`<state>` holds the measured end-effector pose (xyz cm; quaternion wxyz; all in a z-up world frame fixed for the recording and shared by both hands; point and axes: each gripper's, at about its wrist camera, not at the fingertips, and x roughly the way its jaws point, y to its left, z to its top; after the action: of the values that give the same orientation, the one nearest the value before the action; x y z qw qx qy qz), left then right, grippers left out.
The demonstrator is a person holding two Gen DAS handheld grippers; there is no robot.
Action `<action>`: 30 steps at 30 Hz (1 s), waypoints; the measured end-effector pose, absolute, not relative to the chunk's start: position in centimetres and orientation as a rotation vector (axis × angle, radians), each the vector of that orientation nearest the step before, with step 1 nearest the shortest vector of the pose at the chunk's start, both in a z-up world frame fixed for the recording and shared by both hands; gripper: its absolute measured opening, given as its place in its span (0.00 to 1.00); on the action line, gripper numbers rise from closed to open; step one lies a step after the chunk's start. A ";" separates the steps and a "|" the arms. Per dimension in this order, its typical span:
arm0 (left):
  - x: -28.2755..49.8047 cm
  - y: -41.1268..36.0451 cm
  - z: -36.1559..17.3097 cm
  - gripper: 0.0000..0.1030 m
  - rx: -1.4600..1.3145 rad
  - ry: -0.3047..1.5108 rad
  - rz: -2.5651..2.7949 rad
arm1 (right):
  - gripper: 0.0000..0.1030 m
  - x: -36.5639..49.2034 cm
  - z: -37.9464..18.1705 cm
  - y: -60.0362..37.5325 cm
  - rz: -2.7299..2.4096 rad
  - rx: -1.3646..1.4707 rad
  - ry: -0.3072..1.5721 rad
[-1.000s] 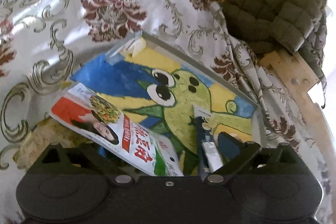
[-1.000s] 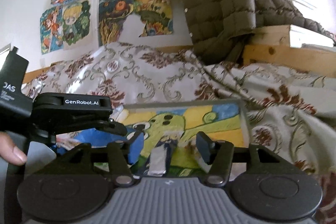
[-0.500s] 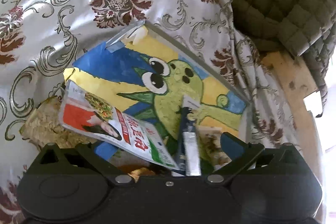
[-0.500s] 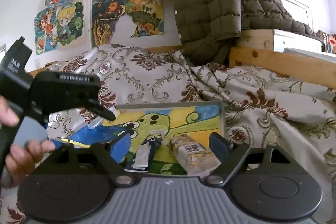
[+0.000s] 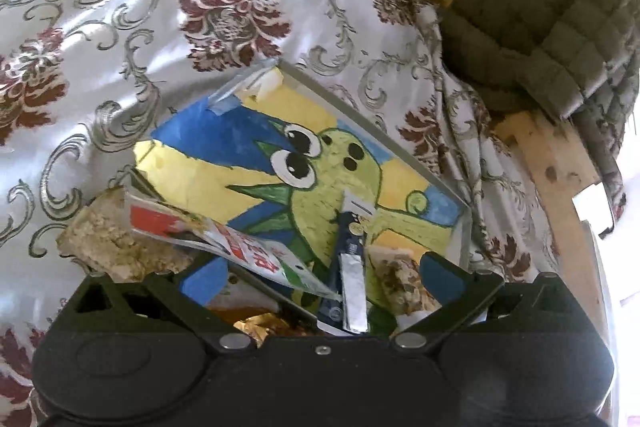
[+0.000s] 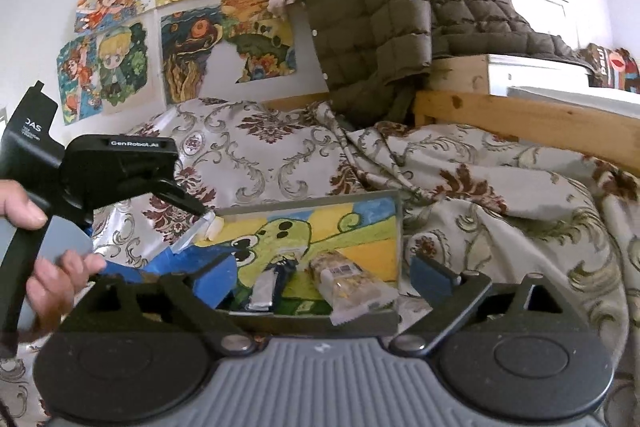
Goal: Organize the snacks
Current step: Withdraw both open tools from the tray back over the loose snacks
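Observation:
A shallow tray (image 5: pixel 376 131) lined with a frog painting lies on a patterned cloth; it also shows in the right wrist view (image 6: pixel 394 227). On it lie a dark blue and silver stick pack (image 5: pixel 352 267) (image 6: pixel 268 287) and a clear-wrapped grain bar (image 5: pixel 404 279) (image 6: pixel 352 283). A red and white snack packet (image 5: pixel 224 243) leans over the tray's near left edge. A beige crumbly bar (image 5: pixel 108 235) lies left of the tray on the cloth. My left gripper (image 5: pixel 316 275) is open above the tray's near end. My right gripper (image 6: pixel 320 279) is open and empty, just short of the tray.
A brown quilted jacket (image 5: pixel 552 15) (image 6: pixel 384 3) hangs over a wooden bed frame (image 6: pixel 520 115) behind the tray. Paintings (image 6: pixel 184 27) hang on the wall. A gold wrapper (image 5: pixel 264 323) shows under the left gripper. The patterned cloth (image 5: pixel 160 7) has folds to the right.
The right gripper opened wide and pulled back, leaving the grain bar on the tray. The left gripper drew back and tilted, so more of the tray and the beige bar show.

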<state>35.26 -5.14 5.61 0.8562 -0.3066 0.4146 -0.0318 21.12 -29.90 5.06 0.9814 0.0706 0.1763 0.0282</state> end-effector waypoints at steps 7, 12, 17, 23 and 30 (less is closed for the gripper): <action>33.3 -5.3 6.0 0.99 -0.652 0.875 -0.086 | 0.95 19.8 4.6 -30.9 0.038 0.181 0.385; 31.1 -6.3 6.1 0.99 -0.606 0.877 -0.114 | 0.96 18.5 4.5 -31.0 0.033 0.187 0.391; 27.8 -7.0 6.5 0.99 -0.558 0.868 -0.150 | 0.96 16.6 4.5 -31.2 0.029 0.197 0.391; 22.6 -7.3 7.7 0.99 -0.461 0.747 -0.162 | 0.98 13.7 5.3 -31.9 0.007 0.214 0.346; 16.6 -8.0 8.1 0.99 -0.333 0.617 -0.174 | 0.99 10.0 4.9 -32.7 -0.027 0.227 0.328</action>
<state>16.56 -8.01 8.09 0.9354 -0.1631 0.3018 -0.0853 10.02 -32.75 4.93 0.9800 0.1129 0.1631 -0.0136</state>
